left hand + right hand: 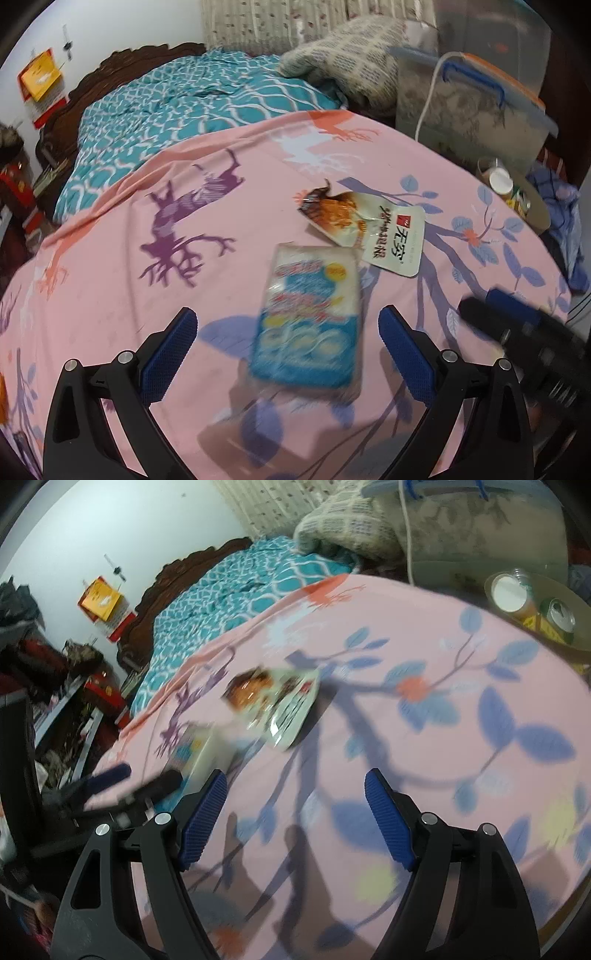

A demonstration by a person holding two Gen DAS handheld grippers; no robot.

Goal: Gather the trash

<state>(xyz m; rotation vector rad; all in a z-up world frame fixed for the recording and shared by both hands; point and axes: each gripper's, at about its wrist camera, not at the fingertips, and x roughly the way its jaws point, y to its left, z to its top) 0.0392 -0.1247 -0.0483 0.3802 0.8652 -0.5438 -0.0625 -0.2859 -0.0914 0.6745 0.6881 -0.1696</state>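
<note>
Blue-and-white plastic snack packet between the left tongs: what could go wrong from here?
1. The blue-and-white plastic snack packet lies flat on the pink printed bedsheet; the open left tongs may pinch fabric too.
2. The white torn foil wrapper overlaps its far corner and could get dragged along.

Two wrappers lie on the bed sheet (155,295), close together near its middle. The flat packet (310,321) lies nearer the front edge. The torn snack bag (365,229) lies just behind it, a bit to the right; they almost touch at one corner. Behind the sheet is a rumpled quilt (177,107), toward the headboard (107,70). Past the sheet's right edge sits a round tray (554,642) with cans (511,590) in it. Behind the tray stands a big lidded box (469,107).
</note>
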